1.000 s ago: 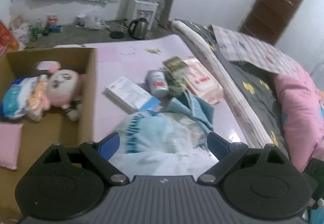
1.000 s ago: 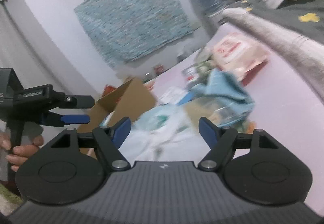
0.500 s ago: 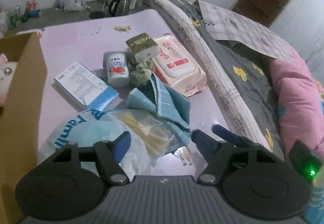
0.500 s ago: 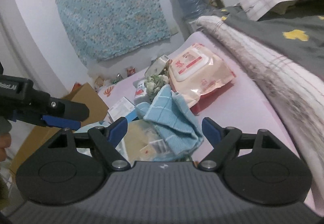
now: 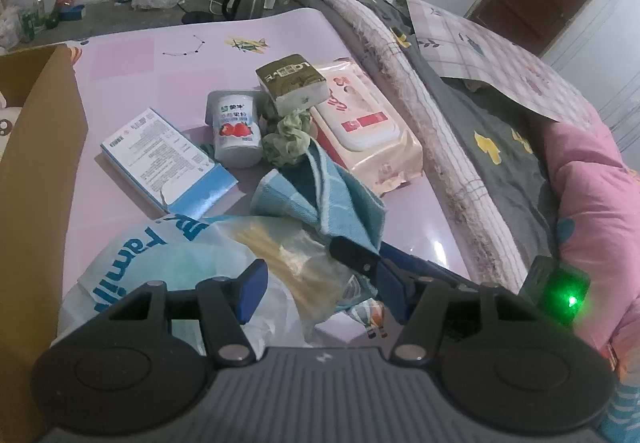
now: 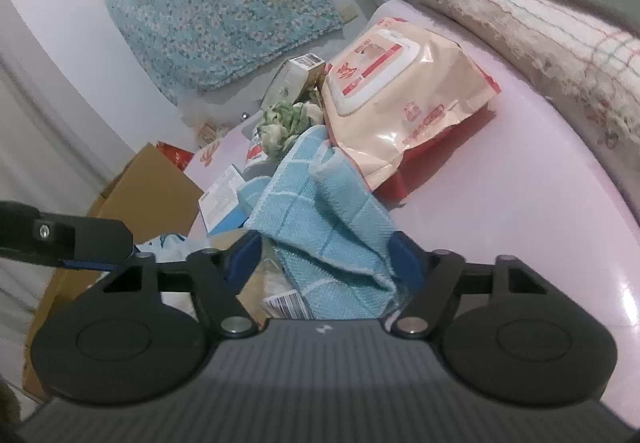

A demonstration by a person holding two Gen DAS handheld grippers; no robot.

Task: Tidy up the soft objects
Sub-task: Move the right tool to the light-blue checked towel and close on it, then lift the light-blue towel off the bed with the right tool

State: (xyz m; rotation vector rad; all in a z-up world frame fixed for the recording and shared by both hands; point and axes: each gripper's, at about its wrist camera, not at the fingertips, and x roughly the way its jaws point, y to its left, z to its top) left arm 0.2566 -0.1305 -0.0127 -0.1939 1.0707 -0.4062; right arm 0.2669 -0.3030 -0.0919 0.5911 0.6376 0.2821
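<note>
The blue checked towel (image 6: 324, 227), a soft waffle-weave cloth with pale grid lines, lies crumpled in folds on the glossy pink mat (image 5: 160, 63), leaning against a peach plastic pack of wet wipes (image 5: 364, 131) with a hard white flip lid. The right gripper (image 6: 324, 263) straddles the towel's near end; its jaws have just been closing, the blue pads flanking the folds, though whether they press the cloth cannot be told. The left gripper (image 5: 320, 289) hangs over a crinkly translucent plastic bag (image 5: 168, 263) printed with blue letters; its jaws too have just been closing, the bag's film lies between them, and a grip cannot be made out. Behind sit a flat blue-and-white carton (image 5: 168, 159), a rounded yoghurt cup (image 5: 234, 131), a ruffled green scrunchie (image 5: 288, 139) and a squashy olive tissue pack (image 5: 292, 83). A corrugated cardboard box (image 5: 36, 171) stands at the left.
</note>
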